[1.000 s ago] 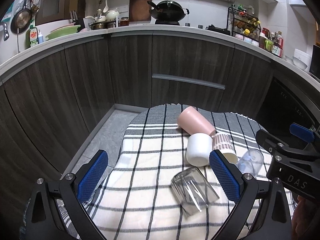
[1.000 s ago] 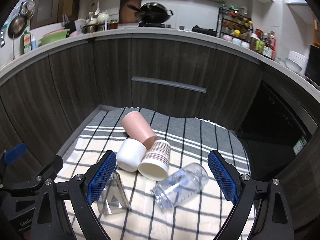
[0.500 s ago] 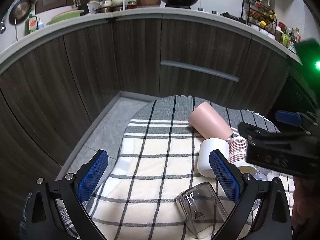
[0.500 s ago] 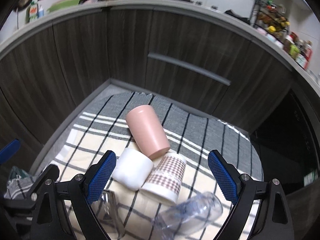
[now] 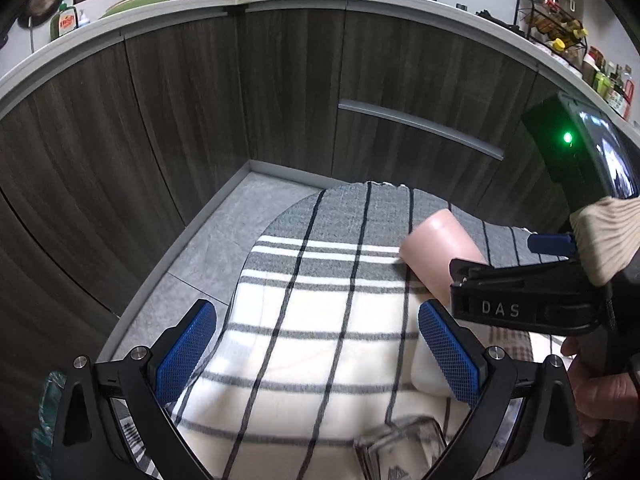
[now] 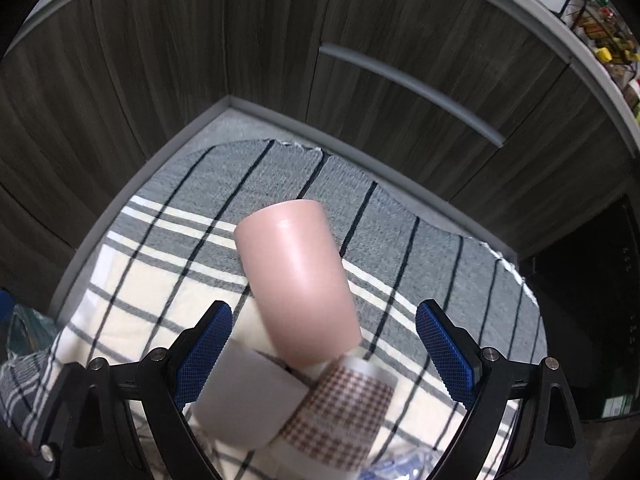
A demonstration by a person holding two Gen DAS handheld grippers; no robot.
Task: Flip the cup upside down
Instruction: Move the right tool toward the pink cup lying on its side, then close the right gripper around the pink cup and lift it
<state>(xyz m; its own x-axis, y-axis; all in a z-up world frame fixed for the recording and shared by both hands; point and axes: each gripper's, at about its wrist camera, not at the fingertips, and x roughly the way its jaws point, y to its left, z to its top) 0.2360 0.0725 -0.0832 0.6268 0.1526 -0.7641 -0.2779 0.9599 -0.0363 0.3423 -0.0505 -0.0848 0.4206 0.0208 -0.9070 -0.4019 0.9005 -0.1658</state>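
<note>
The pink cup (image 6: 298, 280) lies on its side on the checked cloth (image 6: 160, 280), its closed base toward twelve o'clock and its mouth end toward six, where it meets the white cup (image 6: 248, 400) and the brown-checked paper cup (image 6: 344, 412). Both of those also lie on their sides, touching each other, the white one at seven o'clock from the pink cup and the paper one at five o'clock.

The right gripper (image 6: 324, 356) has its jaws spread wide, its blue pads on either side of the pink cup's lower part but apart from it, gripping nothing.

In the left wrist view, the left gripper (image 5: 316, 350) is also spread wide and holds nothing; only cloth (image 5: 304, 344) lies between its blue pads. The pink cup (image 5: 440, 248) shows at two o'clock from it, partly hidden behind the right gripper's black body (image 5: 520, 304), which bears the white letters "DAS". A green light (image 5: 567, 137) glows on the black unit above it. A clear glass (image 5: 400, 452) lies at the bottom edge, blurred.

On the counter at upper left stands a green bottle (image 5: 66, 22) with a red label; its wording is too small to read.
</note>
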